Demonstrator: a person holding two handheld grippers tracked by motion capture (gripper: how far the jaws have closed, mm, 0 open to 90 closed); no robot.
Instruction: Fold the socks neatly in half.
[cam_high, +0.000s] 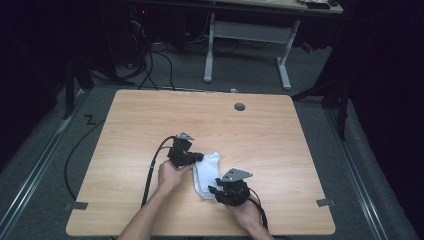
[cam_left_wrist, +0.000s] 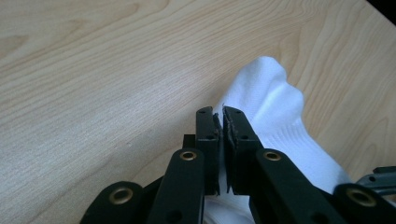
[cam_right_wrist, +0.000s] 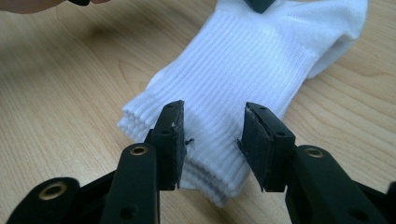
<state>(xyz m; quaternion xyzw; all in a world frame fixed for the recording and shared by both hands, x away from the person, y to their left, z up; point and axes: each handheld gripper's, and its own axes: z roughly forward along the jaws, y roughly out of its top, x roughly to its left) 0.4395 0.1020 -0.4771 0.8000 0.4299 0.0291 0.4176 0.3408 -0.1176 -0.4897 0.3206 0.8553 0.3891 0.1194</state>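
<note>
Left gripper clamped on white socks, right gripper open over the ribbed cuffs

Seen from the high view: white socks (cam_high: 206, 173) lying near the middle of the wooden table (cam_high: 260, 130), toward the person's edge, between the two grippers. Left gripper (cam_high: 196, 158) held in the left hand (cam_high: 170, 175), touching the upper left edge of the fabric. Right gripper (cam_high: 216, 190) held in the right hand (cam_high: 246, 210), at the lower end of the pile, with its grey three-cornered plate (cam_high: 236, 175) on top.

In the left gripper view: jaws brought nearly together, only a thin fold of the socks (cam_left_wrist: 275, 116) pinched between the pads, the rest of the fabric spreading away to the right across the table (cam_left_wrist: 93, 70).

In the right gripper view: jaws standing apart, on either side of the ribbed cuffs of the socks (cam_right_wrist: 261, 60), pads not pressing the fabric, a clear gap on both sides. Several cuff layers stacked one on another and lying flat on the wood (cam_right_wrist: 60, 93). A dark corner of the other gripper touching the far end of the fabric at the top edge
</note>
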